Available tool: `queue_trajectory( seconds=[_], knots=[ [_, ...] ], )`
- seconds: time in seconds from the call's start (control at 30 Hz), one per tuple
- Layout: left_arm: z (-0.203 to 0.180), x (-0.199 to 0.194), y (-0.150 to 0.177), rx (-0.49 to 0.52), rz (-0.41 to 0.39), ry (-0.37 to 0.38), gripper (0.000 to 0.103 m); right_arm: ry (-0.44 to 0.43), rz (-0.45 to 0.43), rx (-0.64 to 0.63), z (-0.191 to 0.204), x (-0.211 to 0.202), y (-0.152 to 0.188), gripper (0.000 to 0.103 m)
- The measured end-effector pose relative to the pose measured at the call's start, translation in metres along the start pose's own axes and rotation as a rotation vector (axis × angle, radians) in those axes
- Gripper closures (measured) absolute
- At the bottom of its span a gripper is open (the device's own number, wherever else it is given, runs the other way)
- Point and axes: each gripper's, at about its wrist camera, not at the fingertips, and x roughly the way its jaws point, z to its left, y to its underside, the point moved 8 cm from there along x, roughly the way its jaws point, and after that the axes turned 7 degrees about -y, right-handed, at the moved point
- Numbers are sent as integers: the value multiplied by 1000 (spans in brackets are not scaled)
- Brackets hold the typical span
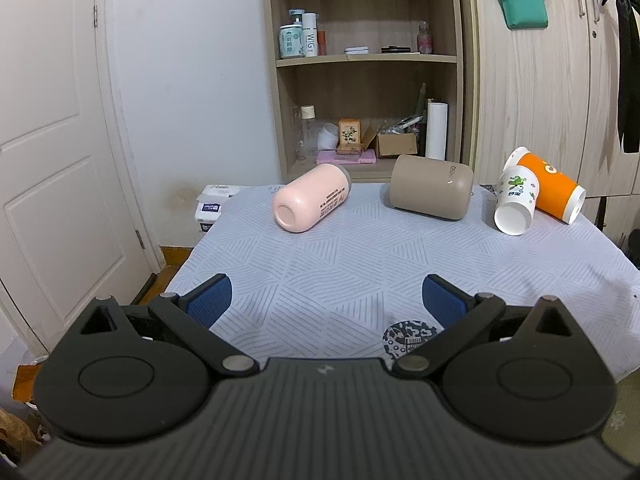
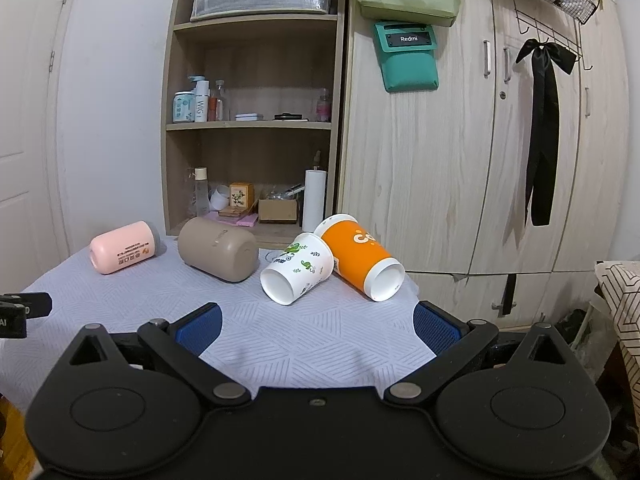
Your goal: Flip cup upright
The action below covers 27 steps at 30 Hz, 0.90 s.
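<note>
While lying on their sides across mid-frame, four cups: pink cup (image 1: 310, 198), taupe cup (image 1: 430, 188), white cup (image 2: 296, 274), orange cup (image 2: 362, 262). Both left gripper (image 1: 326, 300) and right gripper (image 2: 316, 328) spread wide, empty, well short. Nearest the right jaws: white cup, mouth toward lower left, axis slanting up-right.

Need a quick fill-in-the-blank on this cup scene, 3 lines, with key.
1. All four cups on the table lie on their ____.
2. The white cup leans against the ____ cup.
3. The pink cup lies left of the ____ cup.
4. Both the left hand-held gripper and the right hand-held gripper are ____.

Missing: sides; orange; tan; open
</note>
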Motion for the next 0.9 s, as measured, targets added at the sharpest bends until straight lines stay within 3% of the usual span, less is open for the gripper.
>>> queue_trajectory(
  seconds=[0.73, 0.9],
  knots=[
    [-4, -2, 5, 15, 16, 8, 0, 2, 8, 3, 0, 1, 2, 0],
    [-10, 2, 3, 31, 32, 1, 0, -56, 16, 0, -2, 5, 4, 0]
  ],
)
